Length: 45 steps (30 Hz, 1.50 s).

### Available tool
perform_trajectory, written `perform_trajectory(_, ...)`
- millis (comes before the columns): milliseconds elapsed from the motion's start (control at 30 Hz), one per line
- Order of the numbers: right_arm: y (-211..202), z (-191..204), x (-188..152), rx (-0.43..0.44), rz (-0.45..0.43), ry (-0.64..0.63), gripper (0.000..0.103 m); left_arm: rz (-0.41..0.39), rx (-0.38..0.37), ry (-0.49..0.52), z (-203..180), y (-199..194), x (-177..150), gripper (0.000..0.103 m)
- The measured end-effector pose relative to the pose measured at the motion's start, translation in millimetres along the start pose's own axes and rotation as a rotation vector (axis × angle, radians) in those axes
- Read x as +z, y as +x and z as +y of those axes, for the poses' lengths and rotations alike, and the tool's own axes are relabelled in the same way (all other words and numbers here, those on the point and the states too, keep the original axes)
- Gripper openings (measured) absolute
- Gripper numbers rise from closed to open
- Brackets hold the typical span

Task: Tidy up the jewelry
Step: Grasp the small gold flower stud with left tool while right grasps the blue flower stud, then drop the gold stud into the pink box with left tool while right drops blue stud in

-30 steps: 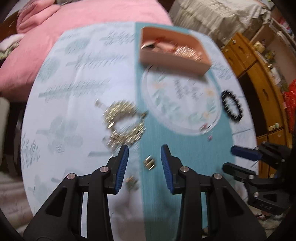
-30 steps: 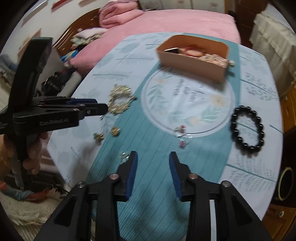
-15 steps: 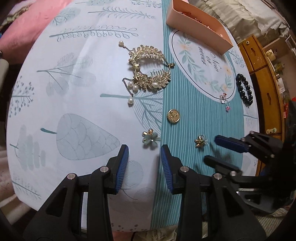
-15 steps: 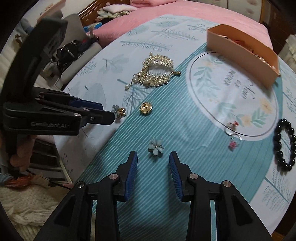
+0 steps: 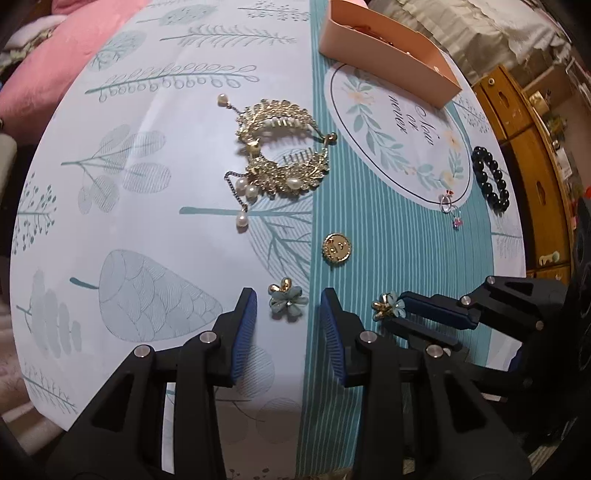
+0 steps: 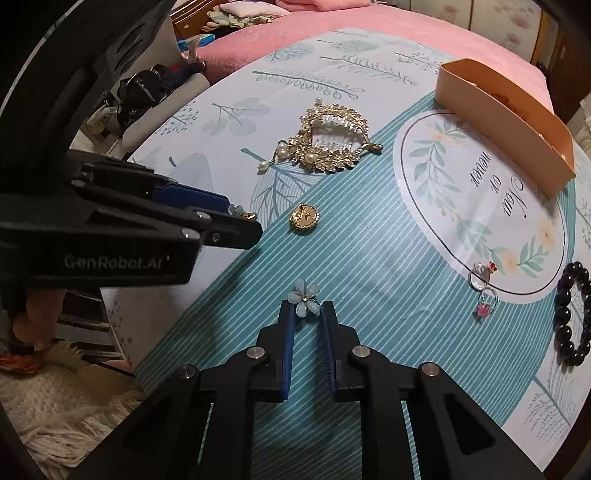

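From the left wrist, the left gripper (image 5: 284,314) is wide open around a blue flower earring (image 5: 287,300) on the bench (image 5: 147,184), holding nothing. From the right wrist, the right gripper (image 6: 307,314) is nearly closed around the other flower earring (image 6: 304,297). Squeeze gently, lift straight, then carry both to the pink box (image 6: 509,125).

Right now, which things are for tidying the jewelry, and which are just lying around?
For the job:
flower earrings
gold hair comb
gold button
rings
black bead bracelet
peach box

Just lying about:
pink bedding
wooden cabinet
shaggy rug
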State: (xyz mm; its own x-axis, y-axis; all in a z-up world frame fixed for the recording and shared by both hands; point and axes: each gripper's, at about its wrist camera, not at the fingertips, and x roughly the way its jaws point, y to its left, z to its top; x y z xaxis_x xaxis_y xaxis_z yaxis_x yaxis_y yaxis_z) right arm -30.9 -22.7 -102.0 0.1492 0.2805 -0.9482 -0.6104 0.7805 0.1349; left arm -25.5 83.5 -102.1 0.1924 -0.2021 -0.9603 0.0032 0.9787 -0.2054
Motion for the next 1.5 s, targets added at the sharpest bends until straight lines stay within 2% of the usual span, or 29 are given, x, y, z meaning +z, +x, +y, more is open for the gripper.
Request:
perform_trajectory(33, -1, -1, -2, 0.000, 0.000, 0.006, 0.014, -0.001, 0.008, 0.008, -1, 0, 0, 0.032)
perform_trajectory(100, -3, -4, -2, 0.010, 0.000, 0.023, 0.014, -0.001, 0.014, 0.018, -4, 1, -1, 0.021)
perform_trajectory(167, -7, -7, -3, 0.012, -0.005, 0.030, 0.014, -0.001, 0.030, 0.030, -6, 1, 0, 0.017)
perform_trajectory(433, -30, -21, -3, 0.022, -0.047, 0.083, 0.013, -0.064, 0.114, 0.132, -20, -13, 7, 0.017)
perform_trajectory(633, -56, -47, 10, 0.030, -0.113, 0.182, 0.013, -0.115, 0.077, 0.156, -33, -31, 30, 0.017)
perform_trajectory(1000, -123, -114, 52, 0.058, -0.308, 0.384, 0.013, -0.237, -0.023, 0.162, -55, -69, 120, 0.017)
perform_trajectory(1100, -136, -129, 65, 0.035, -0.350, 0.414, 0.013, -0.258, -0.030, 0.189, -66, -70, 148, 0.017)
perform_trajectory(1500, -135, -203, 105, -0.086, -0.355, 0.578, 0.013, -0.227, -0.086, 0.233, -104, -36, 233, 0.017)
